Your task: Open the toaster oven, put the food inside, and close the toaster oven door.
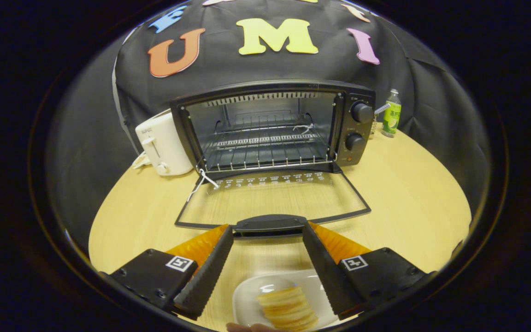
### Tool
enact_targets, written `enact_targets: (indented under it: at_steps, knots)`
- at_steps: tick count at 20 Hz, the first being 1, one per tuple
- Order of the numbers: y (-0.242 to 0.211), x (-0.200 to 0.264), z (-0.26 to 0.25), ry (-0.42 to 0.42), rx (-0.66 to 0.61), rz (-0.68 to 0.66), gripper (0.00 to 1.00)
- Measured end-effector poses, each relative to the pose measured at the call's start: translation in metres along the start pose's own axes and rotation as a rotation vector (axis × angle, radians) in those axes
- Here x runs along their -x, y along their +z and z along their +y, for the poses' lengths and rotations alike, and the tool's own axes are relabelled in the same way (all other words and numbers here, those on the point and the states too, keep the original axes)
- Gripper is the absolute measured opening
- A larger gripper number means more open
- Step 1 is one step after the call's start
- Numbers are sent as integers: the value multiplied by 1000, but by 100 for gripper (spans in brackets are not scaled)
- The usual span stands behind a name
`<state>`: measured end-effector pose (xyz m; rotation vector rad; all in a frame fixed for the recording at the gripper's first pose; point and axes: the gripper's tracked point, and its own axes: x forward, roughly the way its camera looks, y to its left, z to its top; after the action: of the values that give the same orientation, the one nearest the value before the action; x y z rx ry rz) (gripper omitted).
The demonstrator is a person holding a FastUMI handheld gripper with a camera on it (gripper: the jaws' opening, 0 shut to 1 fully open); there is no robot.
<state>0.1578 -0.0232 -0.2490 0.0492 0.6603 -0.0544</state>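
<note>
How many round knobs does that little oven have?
2: the upper knob and the lower knob, stacked on the toaster oven panel, right of its open door. Gripper open.

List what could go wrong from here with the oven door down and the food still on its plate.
The gripper is open, fingers spread around the lowered door's handle; lifting now could close the toaster oven before loading. The stacked food on the white plate may topple when pinched. The glass door lies in the path to the rack.
</note>
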Motion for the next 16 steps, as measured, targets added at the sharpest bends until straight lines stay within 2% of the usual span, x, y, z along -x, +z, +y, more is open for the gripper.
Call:
enact_targets:
  at_steps: [4, 7, 10, 14, 16]
  knots:
    - [-8, 5, -4, -9, 33, 13, 100]
    - [-26, 27, -5, -2, 79, 35, 100]
    - [-45, 43, -15, -40, 107, 73, 100]
    - [-70, 62, -38, -134, 165, 162, 100]
    - [-80, 69, -39, -122, 184, 188, 100]
